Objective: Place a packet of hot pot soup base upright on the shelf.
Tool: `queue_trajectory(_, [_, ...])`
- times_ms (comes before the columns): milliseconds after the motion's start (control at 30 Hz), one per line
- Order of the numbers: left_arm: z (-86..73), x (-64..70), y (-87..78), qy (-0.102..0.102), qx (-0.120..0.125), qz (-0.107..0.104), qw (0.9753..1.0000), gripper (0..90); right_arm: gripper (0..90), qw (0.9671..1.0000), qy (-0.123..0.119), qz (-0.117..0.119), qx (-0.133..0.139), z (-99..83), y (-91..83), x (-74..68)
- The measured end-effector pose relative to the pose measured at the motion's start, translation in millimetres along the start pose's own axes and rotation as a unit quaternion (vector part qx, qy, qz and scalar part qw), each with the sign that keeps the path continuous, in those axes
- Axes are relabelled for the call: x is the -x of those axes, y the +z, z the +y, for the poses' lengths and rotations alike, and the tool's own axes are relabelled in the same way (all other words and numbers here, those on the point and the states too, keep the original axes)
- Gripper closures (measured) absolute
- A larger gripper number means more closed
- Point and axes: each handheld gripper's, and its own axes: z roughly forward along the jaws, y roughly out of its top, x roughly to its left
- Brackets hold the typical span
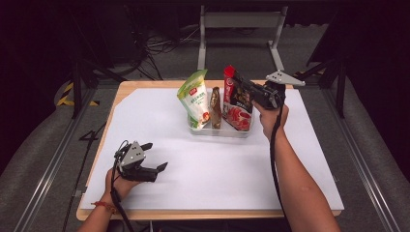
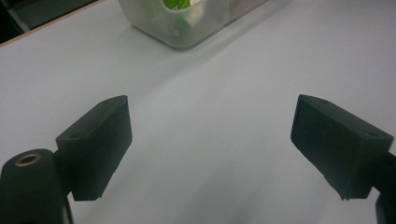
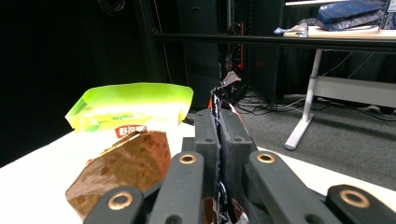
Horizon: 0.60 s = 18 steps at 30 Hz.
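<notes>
A clear plastic bin [image 1: 220, 131] stands on the white table sheet and holds three snack bags upright: a green and white bag [image 1: 195, 99], a small brown bag [image 1: 215, 108] and a red and black bag [image 1: 235, 101]. My right gripper [image 1: 246, 88] is shut on the top edge of the red and black bag [image 3: 219, 105], its jaws pressed flat on the foil. The green bag [image 3: 128, 109] and brown bag [image 3: 123, 170] stand to its left there. My left gripper [image 1: 157, 157] rests open near the table's front left, with bare sheet between its jaws [image 2: 210, 144].
A corner of the clear bin [image 2: 184, 30] shows ahead of the left gripper. The white sheet [image 1: 159, 121] covers a wooden table. A metal frame [image 1: 239, 29] and cables lie on the floor beyond the far edge.
</notes>
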Motion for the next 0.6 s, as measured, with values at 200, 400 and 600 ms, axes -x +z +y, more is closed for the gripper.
queue_trajectory(200, [0.1,0.1,0.9,0.001,-0.002,-0.001,1.0,13.4,86.8,1.0,0.005,-0.001,0.002,-5.3,-5.5,4.2])
queue_trajectory(400, [0.3,0.7,1.5,0.0,-0.003,-0.001,1.0,13.4,86.7,1.0,0.006,-0.004,0.001,-9.7,-10.3,6.9])
queue_trajectory(600, [0.5,1.3,2.1,0.003,-0.004,-0.001,1.0,13.4,86.2,0.9999,0.009,-0.004,0.001,-12.0,-12.7,9.2])
